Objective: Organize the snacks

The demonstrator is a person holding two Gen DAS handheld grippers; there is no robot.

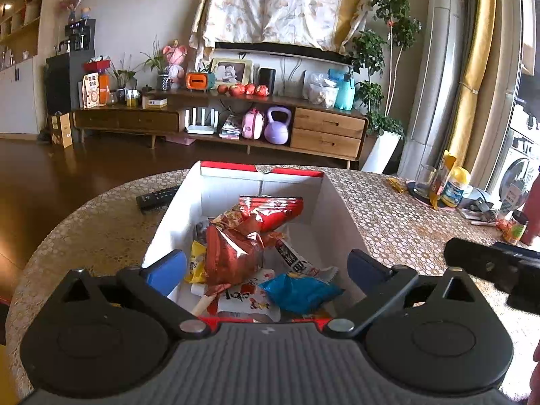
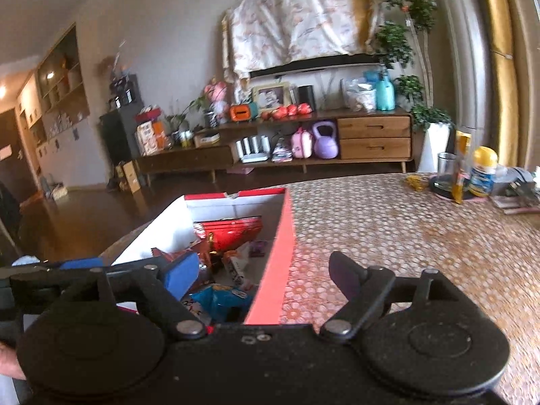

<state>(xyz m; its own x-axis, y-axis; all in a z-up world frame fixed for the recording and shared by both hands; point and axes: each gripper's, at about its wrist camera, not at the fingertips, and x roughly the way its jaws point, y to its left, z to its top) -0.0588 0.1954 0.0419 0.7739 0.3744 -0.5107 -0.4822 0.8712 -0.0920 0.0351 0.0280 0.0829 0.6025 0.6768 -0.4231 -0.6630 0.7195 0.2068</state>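
Nearest the lens in the left wrist view, the left gripper fills the bottom of the frame with its jaws spread wide and nothing pressed between the blue fingers; they hang over the near end of the box, a white-walled carton with a red rim at centre frame; inside it lie the snacks: a crumpled red bag, a second red bag behind it, a yellow packet at lower left of the pile, a blue packet at lower right, and a white pouch under them; the table carries a honeycomb-patterned cloth; a remote control lies left of the box.

In the right wrist view the right gripper also stands open and empty, straddling the box's red right wall, its blue finger over the snacks, its dark finger over bare cloth; a glass stands at the table's far right.
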